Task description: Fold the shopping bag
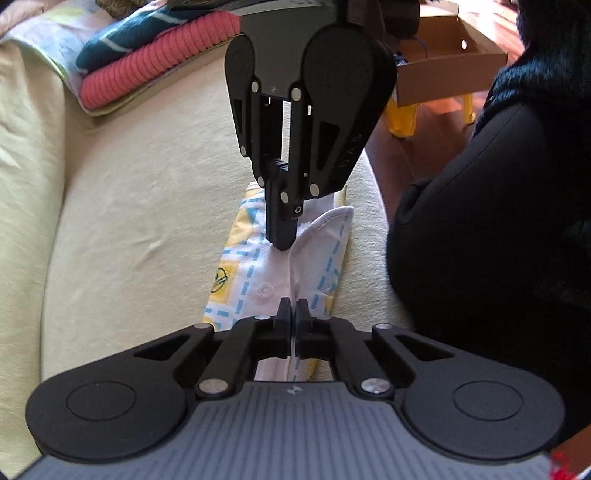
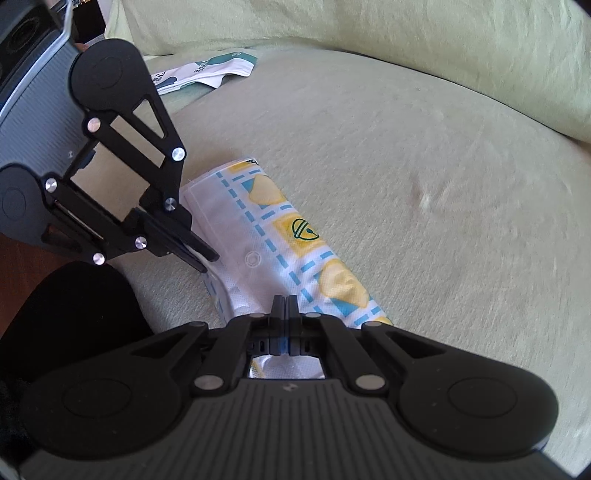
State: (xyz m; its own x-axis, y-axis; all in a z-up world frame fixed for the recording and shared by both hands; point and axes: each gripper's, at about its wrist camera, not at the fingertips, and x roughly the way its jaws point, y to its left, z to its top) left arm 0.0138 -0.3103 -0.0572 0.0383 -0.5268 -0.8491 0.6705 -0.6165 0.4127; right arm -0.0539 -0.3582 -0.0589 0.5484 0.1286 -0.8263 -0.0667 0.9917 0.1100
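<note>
The shopping bag (image 1: pixel 255 258) is white with yellow shapes and blue dashed lines. It lies folded into a long narrow strip on a pale green sofa seat (image 1: pixel 129 221). My left gripper (image 1: pixel 293 304) is shut on the bag's white fold at the near end, with a sliver of fabric showing between its fingers. My right gripper (image 1: pixel 282 240) points down from above and pinches the strip further along. In the right wrist view the right gripper (image 2: pixel 284 301) is shut with white and blue fabric of the bag (image 2: pixel 280 229) between its pads. The left gripper (image 2: pixel 208 262) bites the bag's left edge.
A stack of folded clothes (image 1: pixel 159 55), pink knit and teal striped, lies at the back of the sofa. A cardboard box (image 1: pixel 443 66) sits on a yellow stool (image 1: pixel 406 118) beyond the seat edge. A person's dark-clad leg (image 1: pixel 480 221) is at the right. Another folded white and green bag (image 2: pixel 207 72) lies near the back cushion (image 2: pixel 369 29).
</note>
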